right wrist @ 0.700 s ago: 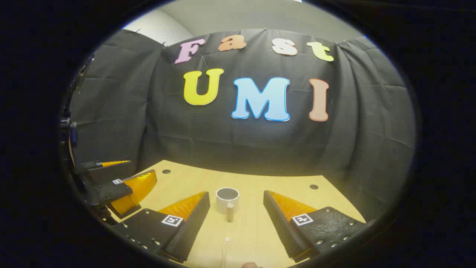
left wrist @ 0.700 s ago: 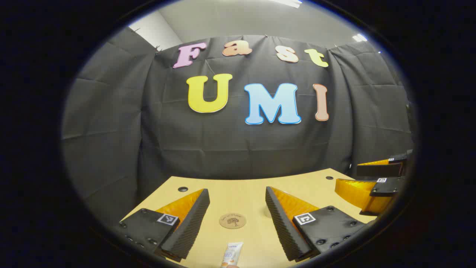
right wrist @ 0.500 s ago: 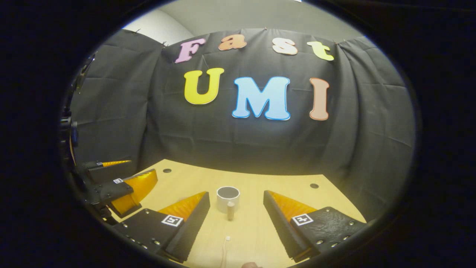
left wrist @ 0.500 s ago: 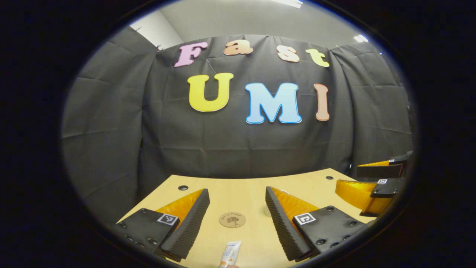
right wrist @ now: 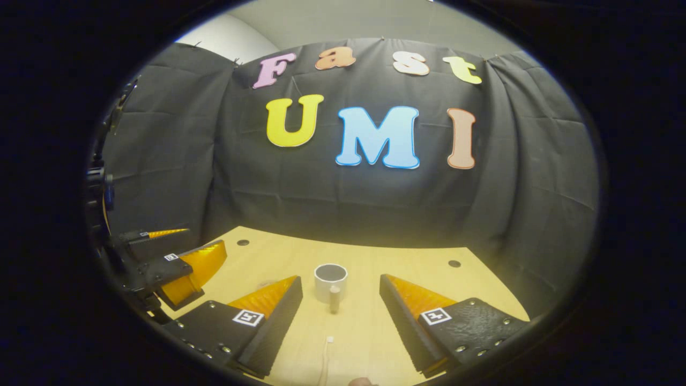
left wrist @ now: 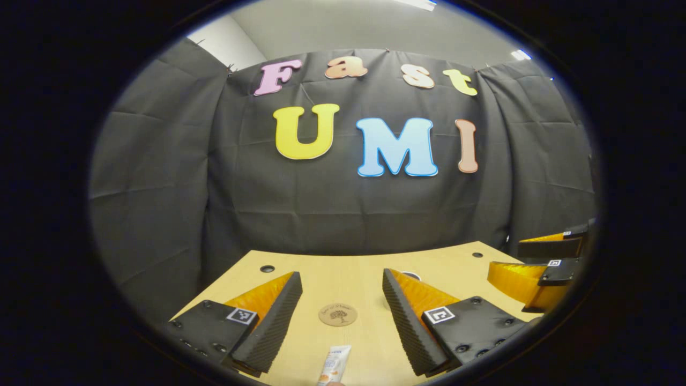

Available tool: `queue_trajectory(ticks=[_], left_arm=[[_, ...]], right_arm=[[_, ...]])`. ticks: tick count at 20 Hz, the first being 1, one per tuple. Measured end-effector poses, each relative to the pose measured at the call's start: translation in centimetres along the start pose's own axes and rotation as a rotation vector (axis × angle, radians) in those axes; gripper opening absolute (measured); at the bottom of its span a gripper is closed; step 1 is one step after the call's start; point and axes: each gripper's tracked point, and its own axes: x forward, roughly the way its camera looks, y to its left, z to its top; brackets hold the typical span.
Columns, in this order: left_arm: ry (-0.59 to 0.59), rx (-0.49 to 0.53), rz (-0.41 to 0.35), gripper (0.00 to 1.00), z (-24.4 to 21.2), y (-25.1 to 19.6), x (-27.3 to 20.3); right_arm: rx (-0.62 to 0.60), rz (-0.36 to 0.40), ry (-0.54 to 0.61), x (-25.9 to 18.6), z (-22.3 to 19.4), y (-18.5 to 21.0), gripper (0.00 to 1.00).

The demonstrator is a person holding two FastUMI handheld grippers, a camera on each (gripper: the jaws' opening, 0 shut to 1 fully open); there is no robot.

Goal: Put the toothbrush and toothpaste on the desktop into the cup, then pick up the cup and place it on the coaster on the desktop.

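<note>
Two hand-held grippers hover low over a pale wooden desk (left wrist: 353,273) backed by black cloth, each with its jaws spread wide and nothing between them. In the left gripper view, the left hand-held gripper (left wrist: 342,292) occupies the 6 o'clock sector, its ribbed black pads flanking bare desk; the right hand-held gripper (left wrist: 536,268) appears at 4 o'clock, near the desk's edge, likewise released. In the right gripper view, the right hand-held gripper (right wrist: 341,292) fills the 6 o'clock sector and the left hand-held gripper (right wrist: 182,265) sits at 8 o'clock.

The cup (right wrist: 330,282), white and cylindrical, stands upright on the desk just ahead of the right gripper's fingertips, toward 12 o'clock from them, its handle turned toward the camera. The coaster (left wrist: 337,314), a round brown disc with a tree motif, lies flat between the left gripper's fingers, apart from both. The toothpaste (left wrist: 335,364), a white tube with orange marking, lies on the desk at 6 o'clock of the coaster, partly cut off by the view's lower edge. The toothbrush (right wrist: 326,354), thin and pale, lies on the desk at 6 o'clock of the cup, its head pointing toward the cup and well apart from it
</note>
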Motion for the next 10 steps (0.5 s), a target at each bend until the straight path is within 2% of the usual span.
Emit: queue_trajectory(ticks=[1,2,6,10], left_arm=[[0.001,0.0,-0.001,1.0,0.0,0.0,0.0],[0.003,0.003,-0.003,0.97,-0.2,-0.1,0.0],[0.043,0.031,-0.012,0.97,-1.8,-0.2,0.4],[0.111,0.007,-0.022,0.97,-3.9,0.0,1.0]], right_arm=[[0.002,0.001,0.009,0.1,-0.3,0.0,0.91],[0.005,0.003,0.02,0.2,-0.5,0.0,0.91],[0.031,0.007,0.094,0.7,-2.3,0.3,0.91],[0.061,0.0,0.205,1.7,-5.0,0.4,0.91]])
